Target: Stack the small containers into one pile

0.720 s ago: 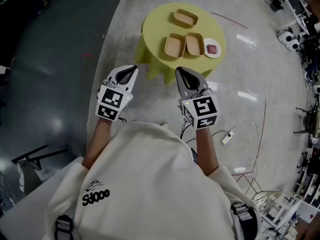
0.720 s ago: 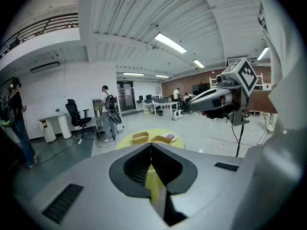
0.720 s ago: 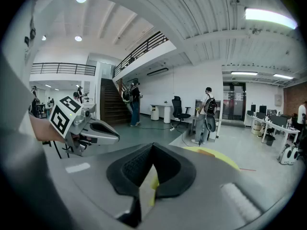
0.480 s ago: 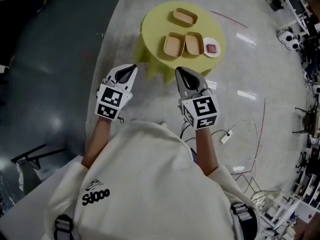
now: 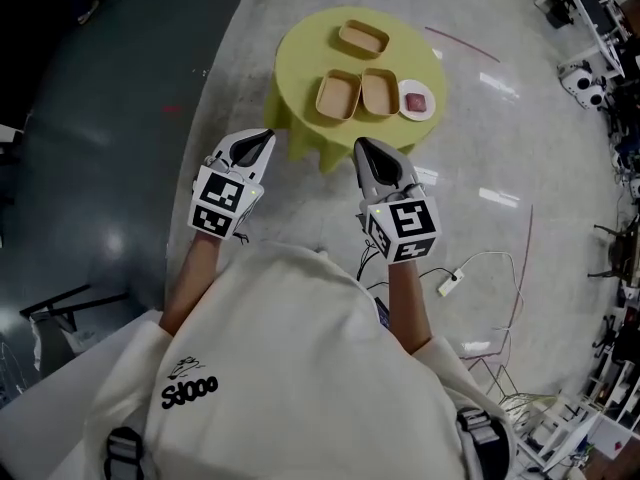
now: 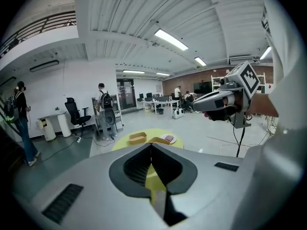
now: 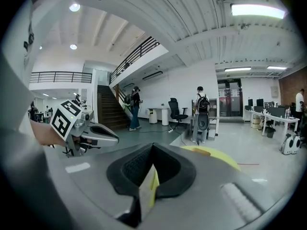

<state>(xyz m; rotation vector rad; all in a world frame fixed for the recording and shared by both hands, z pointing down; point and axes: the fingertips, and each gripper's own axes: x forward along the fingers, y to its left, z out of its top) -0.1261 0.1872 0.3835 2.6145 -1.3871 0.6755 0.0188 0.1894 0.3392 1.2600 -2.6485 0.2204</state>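
A round table under a yellow cloth (image 5: 300, 63) stands ahead of me on the grey floor. On it lie three shallow tan containers: one at the far side (image 5: 362, 38) and two side by side nearer me (image 5: 337, 95) (image 5: 380, 92). In the left gripper view the far container (image 6: 137, 137) shows small on the yellow table (image 6: 125, 142). My left gripper (image 5: 263, 137) and my right gripper (image 5: 361, 145) hang short of the table, both shut and empty. The right gripper also shows in the left gripper view (image 6: 207, 104).
A small white plate with a dark red item (image 5: 418, 99) sits at the table's right. A white cable and plug (image 5: 447, 280) lie on the floor at right. Desks, chairs and people (image 6: 104, 110) stand far off; equipment racks (image 5: 600, 28) line the right edge.
The table and containers have shifted slightly left and up in the head view. Both grippers keep their places and stay shut.
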